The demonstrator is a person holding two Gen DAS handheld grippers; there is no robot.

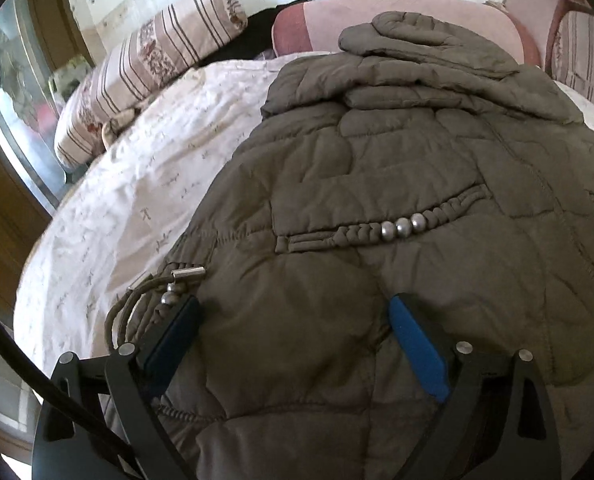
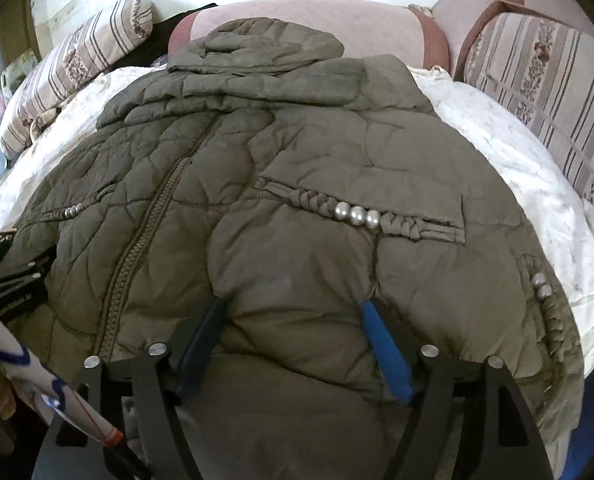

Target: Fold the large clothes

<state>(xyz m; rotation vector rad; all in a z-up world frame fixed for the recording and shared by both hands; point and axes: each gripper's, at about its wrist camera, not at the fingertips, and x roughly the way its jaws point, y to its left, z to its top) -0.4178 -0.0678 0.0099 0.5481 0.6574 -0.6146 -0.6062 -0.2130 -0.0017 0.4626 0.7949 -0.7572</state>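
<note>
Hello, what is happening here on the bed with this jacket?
A person holding two grippers is folding a large olive-green quilted jacket that lies on a white bedsheet. The left gripper and the right gripper both sit at the jacket's near edge, jaws spread, with padded fabric bulging between the fingers. The hood is folded at the far end, near the striped pillows.

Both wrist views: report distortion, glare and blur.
Left wrist view: fisheye bulges the jacket and bedsheet; dark vignette at the corners; window edge washed out. Right wrist view: same bulge, the sheet overexposed, the jacket sharp.
</note>
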